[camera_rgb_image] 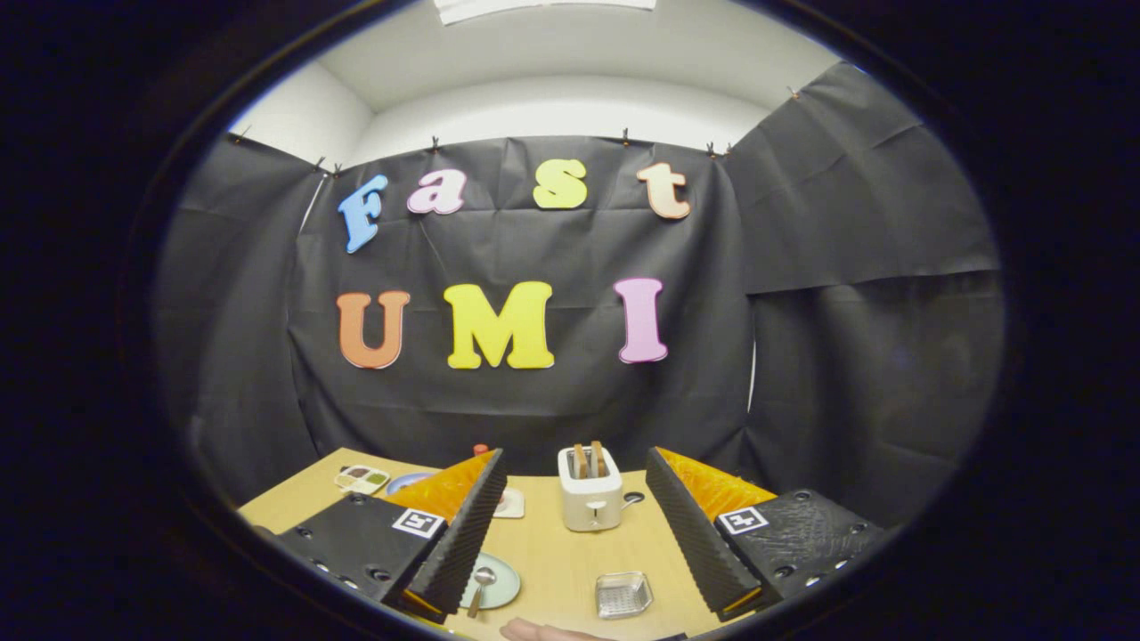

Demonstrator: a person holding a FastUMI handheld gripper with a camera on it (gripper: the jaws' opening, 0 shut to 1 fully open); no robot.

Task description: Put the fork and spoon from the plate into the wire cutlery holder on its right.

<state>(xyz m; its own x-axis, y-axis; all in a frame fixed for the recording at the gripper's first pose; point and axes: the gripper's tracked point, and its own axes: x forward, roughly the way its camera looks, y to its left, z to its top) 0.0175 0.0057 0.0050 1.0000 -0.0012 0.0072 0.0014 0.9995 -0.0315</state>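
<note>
A: Is the gripper (570, 534) holding anything?

B: No. Its fingers are wide apart with nothing between them. It sits high over the table (561, 561).

A: Where is the spoon (479, 586)?

B: On the plate (499, 583), just beside the left finger. I can't see the fork; that finger may hide it.

A: And the holder (623, 594)?

B: To the right of the plate, near the right finger.

A: What could go wrong?

B: The spoon lies flat, so the fingers might slide off it or push the plate. Someone's finger (543, 632) is at the near edge, too. And the toaster (590, 490) stands just beyond, so a big swing could bump it.
</note>
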